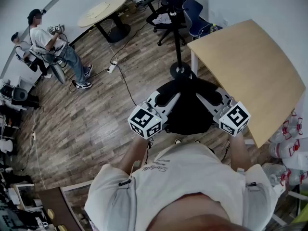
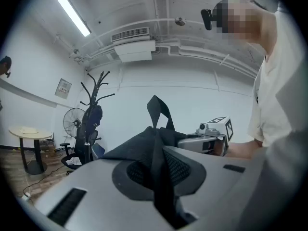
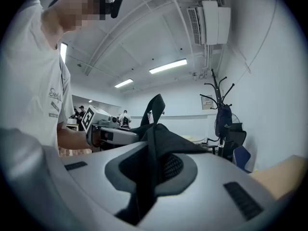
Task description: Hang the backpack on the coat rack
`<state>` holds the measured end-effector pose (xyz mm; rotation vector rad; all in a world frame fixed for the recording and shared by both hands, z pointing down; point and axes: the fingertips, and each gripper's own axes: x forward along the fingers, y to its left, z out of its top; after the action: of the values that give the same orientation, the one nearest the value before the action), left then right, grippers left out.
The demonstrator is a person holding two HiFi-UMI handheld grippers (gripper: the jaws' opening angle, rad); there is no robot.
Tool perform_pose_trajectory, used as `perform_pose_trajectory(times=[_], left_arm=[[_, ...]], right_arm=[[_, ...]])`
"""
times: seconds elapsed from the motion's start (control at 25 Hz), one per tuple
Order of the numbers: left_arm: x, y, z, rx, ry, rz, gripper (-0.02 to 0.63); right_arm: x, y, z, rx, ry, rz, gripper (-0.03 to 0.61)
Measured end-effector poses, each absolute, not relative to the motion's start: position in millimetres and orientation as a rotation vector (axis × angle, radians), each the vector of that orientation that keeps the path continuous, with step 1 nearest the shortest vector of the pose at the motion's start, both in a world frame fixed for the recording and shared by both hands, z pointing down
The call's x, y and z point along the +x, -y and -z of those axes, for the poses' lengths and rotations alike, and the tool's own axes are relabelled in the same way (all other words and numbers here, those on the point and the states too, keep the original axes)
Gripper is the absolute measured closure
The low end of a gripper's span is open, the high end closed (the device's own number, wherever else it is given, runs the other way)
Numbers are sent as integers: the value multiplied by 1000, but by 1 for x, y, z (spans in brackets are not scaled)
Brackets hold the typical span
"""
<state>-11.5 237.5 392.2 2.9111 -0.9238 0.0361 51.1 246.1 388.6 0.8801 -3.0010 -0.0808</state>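
I hold a black backpack up between both grippers, in front of my chest. My left gripper is shut on the bag's black fabric and strap, with the cloth pinched in its jaws. On the bag's other side my right gripper is likewise shut on a fold of fabric. The bag's top handle loop stands upright between them. The black coat rack stands just beyond the bag, its round base on the floor. Its branching hooks hold a dark item.
A light wooden table stands at the right, close to the rack. A black office chair and a blue chair sit behind the rack. A round table, seated people and floor cables are at the left. Water bottles are stacked at the right.
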Motion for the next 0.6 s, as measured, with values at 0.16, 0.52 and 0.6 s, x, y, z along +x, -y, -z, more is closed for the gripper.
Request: perform_pose_trajectory(times=[0.16, 0.52, 0.6], left_arm=[[-26, -237, -399, 2889, 898, -10, 566], [-40, -226, -420, 2877, 839, -16, 566], [-42, -218, -422, 2875, 831, -27, 566]], right_arm=[[37, -246, -395, 887, 2978, 83, 546], [22, -236, -416, 944, 2933, 6, 545], [21, -229, -418, 952, 2929, -10, 545]])
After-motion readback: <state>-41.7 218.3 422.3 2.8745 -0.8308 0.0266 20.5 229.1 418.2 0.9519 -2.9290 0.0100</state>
